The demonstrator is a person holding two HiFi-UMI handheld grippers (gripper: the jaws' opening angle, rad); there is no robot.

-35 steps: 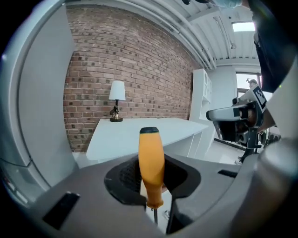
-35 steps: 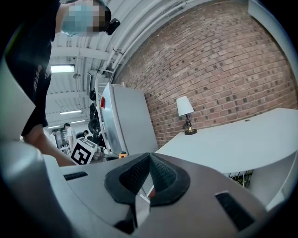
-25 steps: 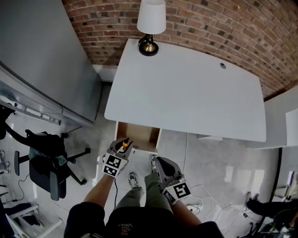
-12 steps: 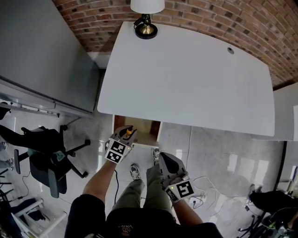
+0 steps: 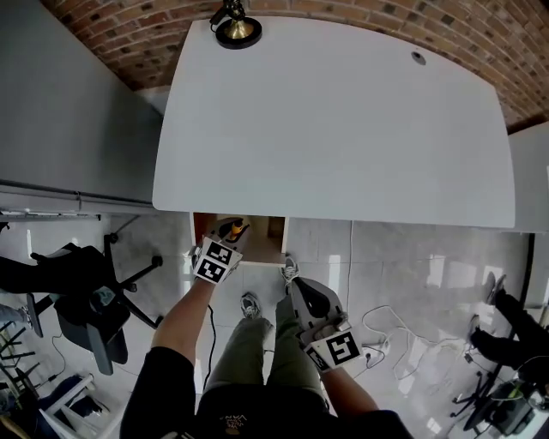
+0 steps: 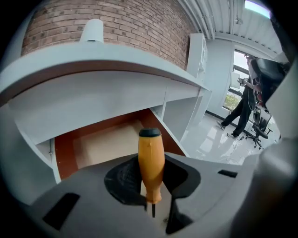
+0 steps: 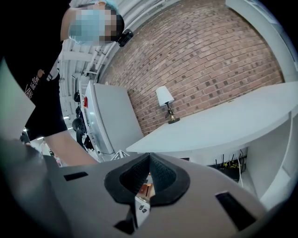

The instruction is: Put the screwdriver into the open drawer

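1. The white desk [image 5: 343, 129] fills most of the head view. A lamp [image 5: 236, 26] stands at its far left corner.
2. The drawer [image 5: 257, 259] is pulled out from under the desk's near left edge. In the left gripper view the part of its brown floor [image 6: 102, 144] that shows has nothing lying on it.
3. The left gripper [image 5: 233, 230] was back at the drawer's front a second ago. It has since come down and forward, and now sits over the opening. I judge that the carry is almost done and the release is the step left.
4. The right gripper [image 5: 296, 287] hangs low beside the person's leg, well apart from the drawer, with its jaws together on nothing.
5. The screwdriver [image 6: 151, 167] is clamped in the left gripper's pads. Its orange handle stands upright above the drawer and is not yet inside.
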